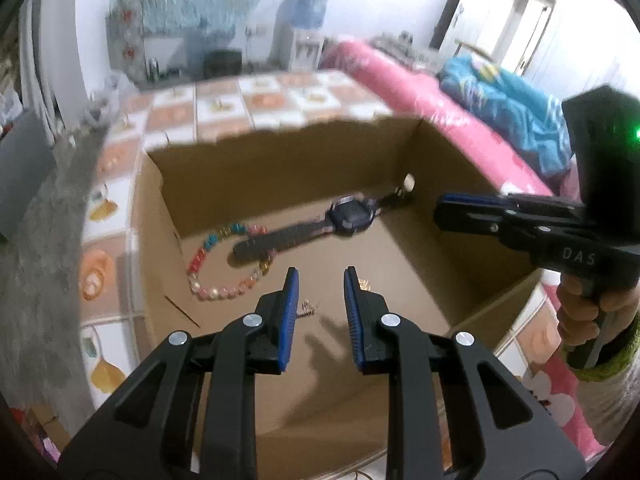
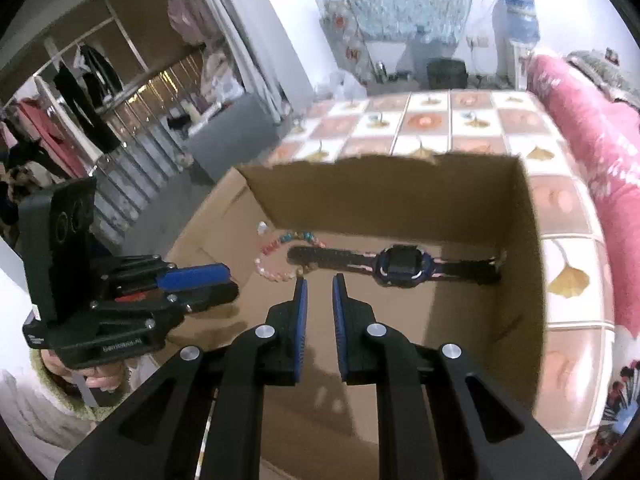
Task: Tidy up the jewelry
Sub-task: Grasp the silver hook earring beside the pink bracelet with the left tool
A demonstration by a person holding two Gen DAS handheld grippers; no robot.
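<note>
Your left gripper (image 1: 321, 280) is hanging over the near part of the open cardboard box (image 1: 280, 168), its jaws standing narrowly apart with nothing between them. Just ahead of its tips, small gold pieces (image 1: 307, 309) are lying on the box floor; what they are is too blurred to tell. Farther in, the bead bracelet (image 1: 216, 264) is lying in a loop, and the dark watch (image 1: 348, 216) is stretching from it toward the far corner, its strap end overlapping the loop.

Your right gripper (image 2: 320, 280) is also pointing down into the box, jaws showing only a slim gap and gripping nothing. The watch is lying just beyond its tips; the bracelet is sitting ahead and to the left.

In the left view, the right gripper's body is showing the letters "DAS". The label on the left tool is unreadable.

The box is sitting on a table (image 2: 440, 120) with a tiled pattern. A pink bed (image 1: 400, 80) is running alongside, and a water dispenser (image 1: 308, 28) is standing by the far wall.
</note>
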